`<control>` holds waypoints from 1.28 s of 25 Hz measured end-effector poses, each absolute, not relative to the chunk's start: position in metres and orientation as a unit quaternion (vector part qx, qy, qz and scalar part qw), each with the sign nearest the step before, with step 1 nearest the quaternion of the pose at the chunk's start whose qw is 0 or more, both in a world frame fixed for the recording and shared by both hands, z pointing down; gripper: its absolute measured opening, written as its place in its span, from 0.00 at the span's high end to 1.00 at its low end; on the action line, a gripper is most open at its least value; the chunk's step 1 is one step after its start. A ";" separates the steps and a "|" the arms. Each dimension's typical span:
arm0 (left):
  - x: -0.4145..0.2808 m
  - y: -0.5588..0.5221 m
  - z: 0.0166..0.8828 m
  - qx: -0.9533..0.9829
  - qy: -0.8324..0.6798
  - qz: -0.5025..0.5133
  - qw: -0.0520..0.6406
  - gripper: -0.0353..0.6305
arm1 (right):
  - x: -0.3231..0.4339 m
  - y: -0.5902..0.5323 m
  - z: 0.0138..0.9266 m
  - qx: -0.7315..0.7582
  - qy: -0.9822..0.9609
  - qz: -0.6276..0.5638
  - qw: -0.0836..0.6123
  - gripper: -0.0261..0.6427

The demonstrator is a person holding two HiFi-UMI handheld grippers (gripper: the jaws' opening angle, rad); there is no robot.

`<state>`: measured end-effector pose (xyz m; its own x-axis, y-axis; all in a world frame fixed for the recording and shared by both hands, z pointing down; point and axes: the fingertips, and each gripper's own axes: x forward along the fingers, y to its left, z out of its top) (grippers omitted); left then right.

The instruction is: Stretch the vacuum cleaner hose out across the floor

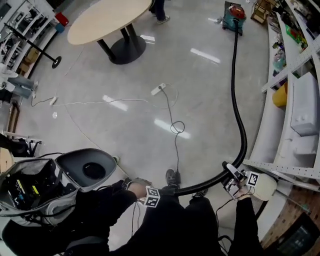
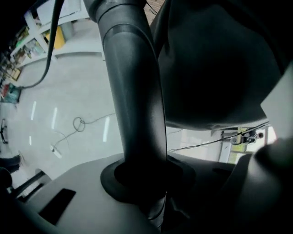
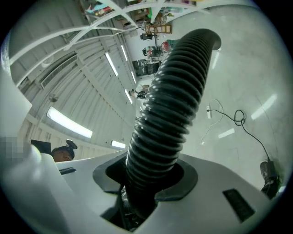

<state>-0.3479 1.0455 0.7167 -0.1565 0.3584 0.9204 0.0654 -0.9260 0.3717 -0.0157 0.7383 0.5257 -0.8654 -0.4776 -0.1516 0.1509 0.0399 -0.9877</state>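
Note:
The teal and red vacuum cleaner (image 1: 234, 16) stands far off at the top right. Its black ribbed hose (image 1: 235, 90) runs down the floor along the shelving, then bends left in front of my legs. My right gripper (image 1: 231, 176) is shut on the ribbed hose (image 3: 174, 100) at that bend, and the hose passes straight through the right gripper (image 3: 146, 185). My left gripper (image 1: 162, 192) is shut on the hose's smooth black end tube (image 2: 137, 91) close to my knees. The tube fills the notch between the jaws of the left gripper (image 2: 146, 187).
A round wooden table (image 1: 107, 17) on a black pedestal stands at the top left, with a person's legs (image 1: 159, 11) behind it. A white power strip (image 1: 158, 89) and its looped cable (image 1: 175, 127) lie mid-floor. White shelving (image 1: 300, 105) lines the right side. A grey open machine (image 1: 60, 177) sits at my left.

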 end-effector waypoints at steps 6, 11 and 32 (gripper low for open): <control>-0.308 1.131 0.663 0.565 0.190 0.759 0.262 0.81 | 0.034 0.775 0.635 -0.132 0.634 -0.719 0.251 0.72; -0.252 1.180 0.614 0.493 0.208 0.772 0.344 0.81 | 0.054 0.805 0.699 -0.090 0.591 -0.769 0.228 0.72; -0.163 1.267 0.720 0.363 0.228 0.745 0.511 0.80 | 0.007 1.070 0.777 -0.128 0.637 -0.749 -0.131 0.57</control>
<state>-0.1629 1.2673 0.7201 -0.2131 0.9273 0.3078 -0.5965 -0.3730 0.7107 0.0070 1.0700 0.7774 -0.9330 0.0324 0.3583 -0.3589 -0.1541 -0.9206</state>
